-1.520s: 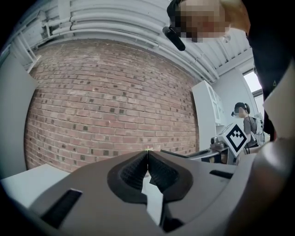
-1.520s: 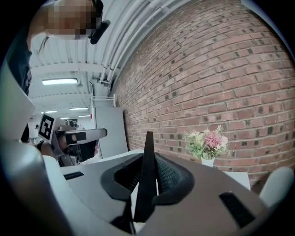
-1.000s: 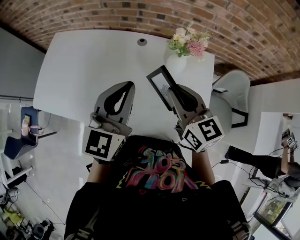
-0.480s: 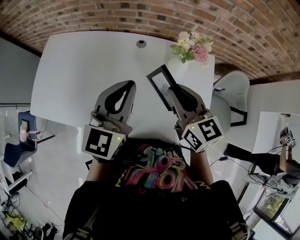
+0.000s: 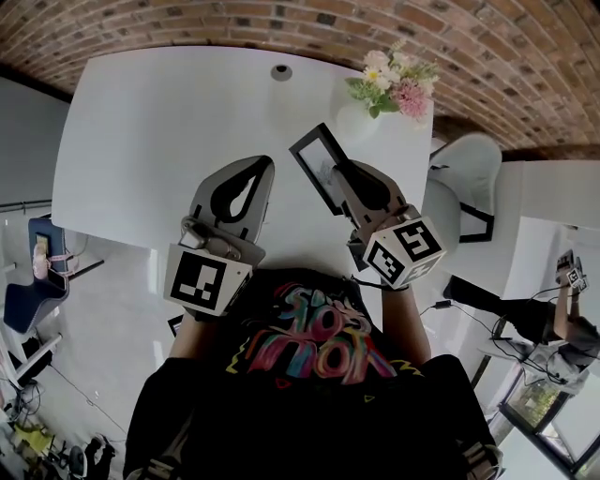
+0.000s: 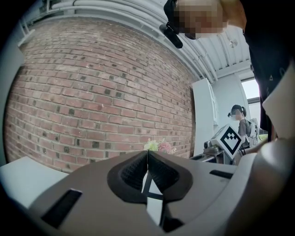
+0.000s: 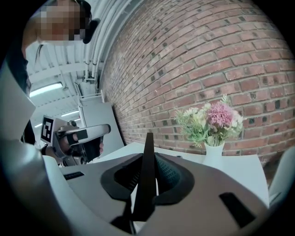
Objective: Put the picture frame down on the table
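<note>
1. Picture frame (image 5: pixel 317 167) is bound for the white table (image 5: pixel 159 122), the largest thing here. The table fills the upper half of the head view below the brick wall (image 5: pixel 187 19), and most of it is bare.
2. Left gripper (image 5: pixel 264 164) hovers over the table left of centre. In its own view the jaws are together with nothing between them. It sits almost where it was a second ago.
3. Right gripper (image 5: pixel 342 173), right of centre, is clamped on the frame's near edge. In the right gripper view the black edge stands upright between the ribbed pads. Over the last second its marker cube (image 5: pixel 403 251) has crept up and slightly left in the head view, and the frame has moved with it.
4. The frame itself is black-rimmed and tilted, with its far corner toward the top centre. It sits between the two grippers' tips and near the vase. Whether its low edge touches the table yet I cannot tell.
5. White vase of flowers (image 5: pixel 354 120) stands at the table's upper right. It too has shifted in the picture, so part of the change is head motion.
6. My reading: the frame has been carried a little further over the table but is not released. Lowering it flat and opening the jaws remain.
</note>
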A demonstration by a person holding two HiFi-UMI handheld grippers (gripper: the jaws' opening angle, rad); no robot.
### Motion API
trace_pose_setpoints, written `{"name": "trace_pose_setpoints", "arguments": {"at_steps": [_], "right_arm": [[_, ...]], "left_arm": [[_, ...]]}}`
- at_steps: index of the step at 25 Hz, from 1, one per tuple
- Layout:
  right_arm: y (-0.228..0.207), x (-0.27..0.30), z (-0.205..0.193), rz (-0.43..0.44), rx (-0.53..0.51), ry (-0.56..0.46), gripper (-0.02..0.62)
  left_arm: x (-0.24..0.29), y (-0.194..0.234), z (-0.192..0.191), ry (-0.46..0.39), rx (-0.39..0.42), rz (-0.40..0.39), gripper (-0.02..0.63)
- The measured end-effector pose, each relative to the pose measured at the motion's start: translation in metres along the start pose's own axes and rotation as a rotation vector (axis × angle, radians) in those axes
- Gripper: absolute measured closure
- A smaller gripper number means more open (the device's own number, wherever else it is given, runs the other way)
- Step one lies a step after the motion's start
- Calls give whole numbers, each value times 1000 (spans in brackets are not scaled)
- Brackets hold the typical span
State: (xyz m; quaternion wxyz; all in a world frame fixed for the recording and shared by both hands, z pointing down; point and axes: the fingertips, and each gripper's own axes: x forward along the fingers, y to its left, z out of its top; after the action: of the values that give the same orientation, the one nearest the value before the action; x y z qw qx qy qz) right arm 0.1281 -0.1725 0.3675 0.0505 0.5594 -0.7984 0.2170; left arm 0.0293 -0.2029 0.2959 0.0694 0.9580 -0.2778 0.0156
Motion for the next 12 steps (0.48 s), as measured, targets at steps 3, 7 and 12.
{"name": "trace_pose_setpoints", "arguments": {"at_steps": [3, 7, 12], "right_arm": [[-9, 11, -16, 13, 53, 32, 509], [-18, 26, -40, 26, 89, 83, 509], [-28, 43, -67, 40, 131, 141, 509]], "left_arm": [[2, 5, -8, 4, -18, 15, 581], [2, 7, -24, 4, 4, -4, 581], [10, 15, -44, 37, -38, 42, 581]]}}
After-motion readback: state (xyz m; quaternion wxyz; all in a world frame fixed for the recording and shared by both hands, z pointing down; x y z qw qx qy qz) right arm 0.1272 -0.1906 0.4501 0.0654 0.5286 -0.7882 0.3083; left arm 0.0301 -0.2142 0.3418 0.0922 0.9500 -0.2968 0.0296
